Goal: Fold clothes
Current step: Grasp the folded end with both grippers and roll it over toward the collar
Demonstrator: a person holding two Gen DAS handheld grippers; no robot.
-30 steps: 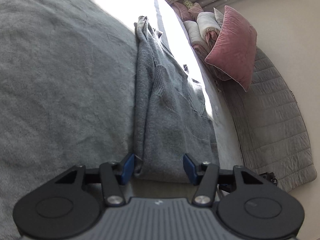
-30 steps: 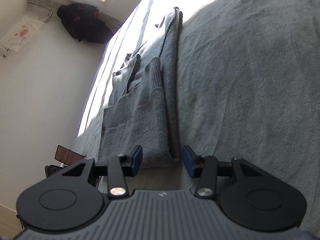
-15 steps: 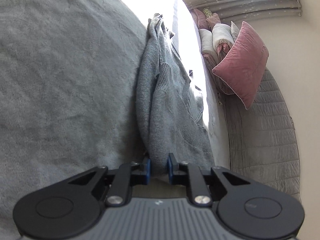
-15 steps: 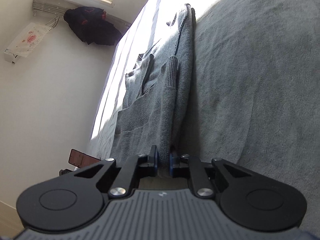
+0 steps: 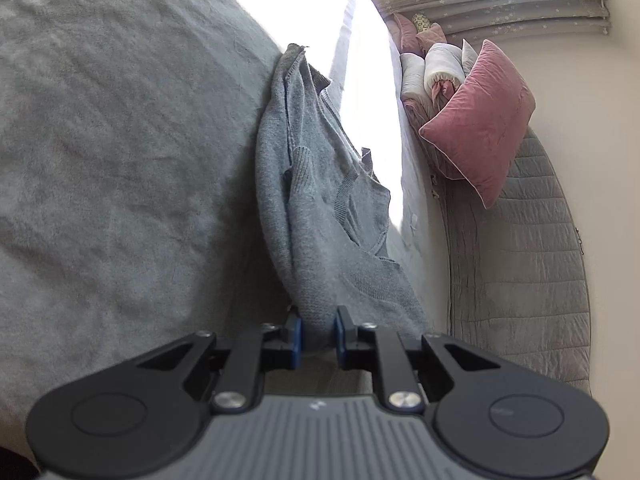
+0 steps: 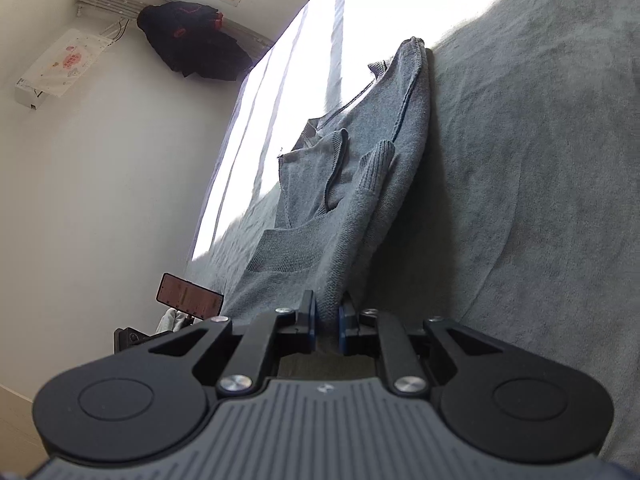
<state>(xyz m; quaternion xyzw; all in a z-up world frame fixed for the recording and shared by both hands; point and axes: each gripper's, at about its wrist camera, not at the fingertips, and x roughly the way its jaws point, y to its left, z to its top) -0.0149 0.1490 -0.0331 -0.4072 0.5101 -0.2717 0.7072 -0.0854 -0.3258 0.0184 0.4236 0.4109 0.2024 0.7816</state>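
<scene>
— So, where do we stand on the grey blanket (image 5: pixel 120 160)?

— Our grey knit sweater (image 5: pixel 320 216) lies along it in a long narrow strip, sleeves already laid in over the body, so the lengthwise folds look done to us.

— And what is left?

— Folding it end to end, we judge. Our left gripper (image 5: pixel 317 334) pinches one end of the strip, and our right gripper (image 6: pixel 327 328) pinches the opposite end (image 6: pixel 326 300), both raised off the blanket.
</scene>
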